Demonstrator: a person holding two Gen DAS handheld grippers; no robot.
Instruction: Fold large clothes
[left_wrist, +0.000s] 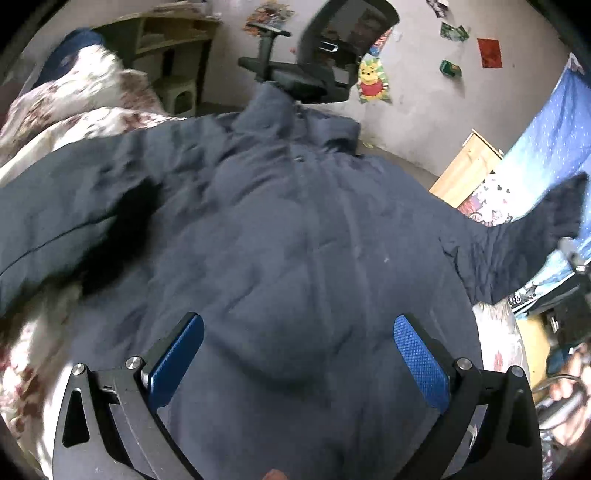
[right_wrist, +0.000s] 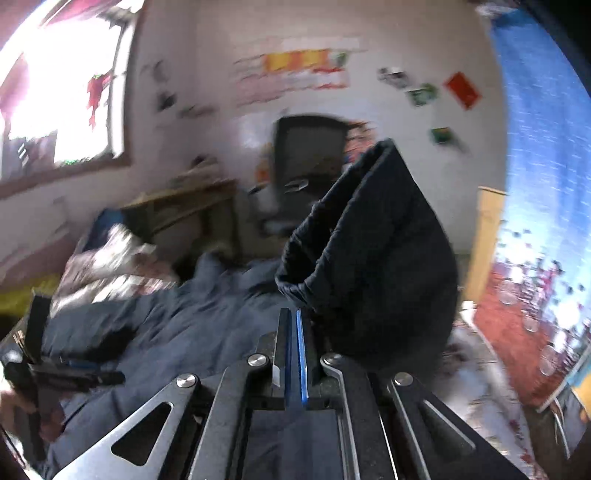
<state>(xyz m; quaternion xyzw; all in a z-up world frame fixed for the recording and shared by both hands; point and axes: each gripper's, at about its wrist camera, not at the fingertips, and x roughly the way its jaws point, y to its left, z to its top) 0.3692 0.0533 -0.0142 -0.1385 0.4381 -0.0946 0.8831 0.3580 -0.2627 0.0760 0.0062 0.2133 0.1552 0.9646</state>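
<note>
A large dark navy padded jacket (left_wrist: 295, 229) lies spread front-up on the bed, collar toward the far chair. My left gripper (left_wrist: 295, 332) hovers open and empty above its lower body, blue pads (left_wrist: 177, 350) wide apart. One sleeve (left_wrist: 528, 240) is lifted at the right. In the right wrist view my right gripper (right_wrist: 293, 314) is shut on the sleeve cuff (right_wrist: 369, 251) and holds it up over the jacket body (right_wrist: 184, 325). The left gripper shows at the left edge of that view (right_wrist: 62, 376).
A floral quilt (left_wrist: 74, 110) covers the bed at the left. A black office chair (left_wrist: 317, 59) stands beyond the collar. A wooden shelf (left_wrist: 173, 40) is at the back left. A blue patterned curtain (left_wrist: 546, 140) and a wooden box (left_wrist: 469, 166) are at the right.
</note>
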